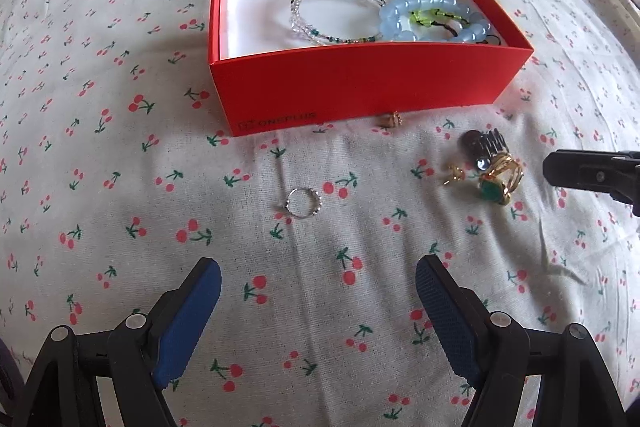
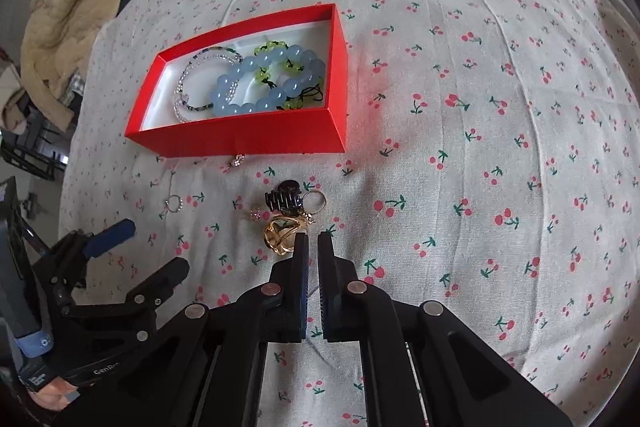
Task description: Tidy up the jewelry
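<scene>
loose rings lie ahead of both grippers

the left gripper (image 1: 318,279) hovers spread wide and empty above the cherry-print sheet (image 1: 120,187), a silver ring (image 1: 304,203) just beyond its fingertips. the right gripper (image 2: 313,241) has its jaws nearly together with nothing between them, tips just beside the gold ring with a green stone (image 2: 282,233). a black hair claw (image 2: 282,199) lies beyond. farther off, the red box (image 2: 240,141) holds a pale blue bead bracelet (image 2: 256,83).

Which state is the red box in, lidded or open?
Open. The red box has no lid on it; its white lining and the blue bead bracelet inside show from above in both views.
</scene>
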`<state>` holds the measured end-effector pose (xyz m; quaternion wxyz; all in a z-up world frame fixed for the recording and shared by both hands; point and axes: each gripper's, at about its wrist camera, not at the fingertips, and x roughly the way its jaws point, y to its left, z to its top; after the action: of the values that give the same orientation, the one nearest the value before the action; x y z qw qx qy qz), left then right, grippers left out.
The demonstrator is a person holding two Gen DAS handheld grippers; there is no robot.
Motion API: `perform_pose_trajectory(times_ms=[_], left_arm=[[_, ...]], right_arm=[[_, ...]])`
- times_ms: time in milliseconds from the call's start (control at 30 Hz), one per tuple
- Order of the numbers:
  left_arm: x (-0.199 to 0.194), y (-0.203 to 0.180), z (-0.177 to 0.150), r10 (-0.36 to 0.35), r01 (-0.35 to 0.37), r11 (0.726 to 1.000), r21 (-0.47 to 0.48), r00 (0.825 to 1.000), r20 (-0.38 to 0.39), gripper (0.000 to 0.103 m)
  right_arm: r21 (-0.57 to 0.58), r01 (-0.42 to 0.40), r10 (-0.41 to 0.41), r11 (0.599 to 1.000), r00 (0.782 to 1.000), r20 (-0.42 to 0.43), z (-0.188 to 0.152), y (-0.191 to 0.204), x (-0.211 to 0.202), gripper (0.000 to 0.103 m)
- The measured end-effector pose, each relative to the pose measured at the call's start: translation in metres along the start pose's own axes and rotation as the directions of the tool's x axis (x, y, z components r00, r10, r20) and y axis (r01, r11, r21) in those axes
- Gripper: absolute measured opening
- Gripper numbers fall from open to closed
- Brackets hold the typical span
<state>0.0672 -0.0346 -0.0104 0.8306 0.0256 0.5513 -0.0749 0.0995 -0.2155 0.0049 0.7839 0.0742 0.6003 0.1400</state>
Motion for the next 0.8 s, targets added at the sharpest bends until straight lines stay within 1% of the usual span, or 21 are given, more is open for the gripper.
perform_pose_trajectory(times_ms=[33, 100, 167, 267, 400, 433, 467, 567, 700, 767, 800], left_arm=[[0.0, 0.0, 0.0, 0.002, -0.002, 1.0, 0.0, 1.0, -0.001, 0.083], [0.001, 0.001, 0.0, 0.005, -0.005, 1.0, -0.002, 1.0, -0.002, 0.083], [0.002, 0.003, -0.001, 0.007, -0.007, 1.0, -0.005, 1.0, -0.003, 0.083], [0.001, 0.008, -0.003, 0.012, -0.012, 1.0, -0.011, 1.0, -0.003, 0.083], [0.0, 0.012, -0.005, 0.016, -0.016, 1.0, -0.023, 1.0, -0.002, 0.083], [0.0, 0.012, -0.005, 0.016, -0.016, 1.0, -0.023, 1.0, -0.001, 0.083], [0.0, 0.011, -0.004, 0.016, -0.016, 1.0, -0.023, 1.0, 0.0, 0.083], [-0.001, 0.008, -0.003, 0.005, -0.005, 1.0, -0.023, 1.0, 0.008, 0.083], [-0.003, -0.002, 0.002, -0.024, 0.024, 1.0, -0.005, 0.999, 0.032, 0.083], [-0.003, -0.008, 0.006, -0.044, 0.044, 0.999, -0.004, 0.998, 0.044, 0.079], [-0.004, -0.011, 0.009, -0.064, 0.064, 0.998, -0.009, 0.997, 0.049, 0.074]], right_arm=[[0.012, -0.017, 0.018, 1.0, 1.0, -0.009, 0.001, -0.001, 0.001, 0.012], [0.016, -0.027, 0.027, 0.999, 1.0, -0.012, 0.002, 0.001, 0.004, 0.037], [0.011, -0.026, 0.026, 1.0, 1.0, -0.009, 0.004, 0.007, 0.006, 0.046], [-0.004, -0.032, 0.032, 0.999, 0.999, -0.023, 0.006, 0.017, 0.013, 0.046], [-0.008, 0.002, -0.002, 1.0, 0.999, -0.042, 0.007, 0.021, 0.028, 0.044], [-0.004, 0.01, -0.01, 1.0, 0.999, -0.043, 0.008, 0.021, 0.032, 0.041], [-0.005, 0.014, -0.015, 1.0, 0.999, -0.046, 0.008, 0.02, 0.034, 0.031], [0.004, 0.006, -0.006, 1.0, 0.999, -0.039, 0.009, 0.014, 0.033, 0.031], [0.017, 0.005, -0.005, 1.0, 1.0, -0.012, 0.008, 0.001, 0.018, 0.031], [0.034, 0.0, 0.0, 0.999, 1.0, 0.0, 0.007, -0.009, 0.009, 0.031], [0.042, 0.002, -0.002, 0.999, 1.0, 0.006, 0.007, -0.014, 0.006, 0.031]])
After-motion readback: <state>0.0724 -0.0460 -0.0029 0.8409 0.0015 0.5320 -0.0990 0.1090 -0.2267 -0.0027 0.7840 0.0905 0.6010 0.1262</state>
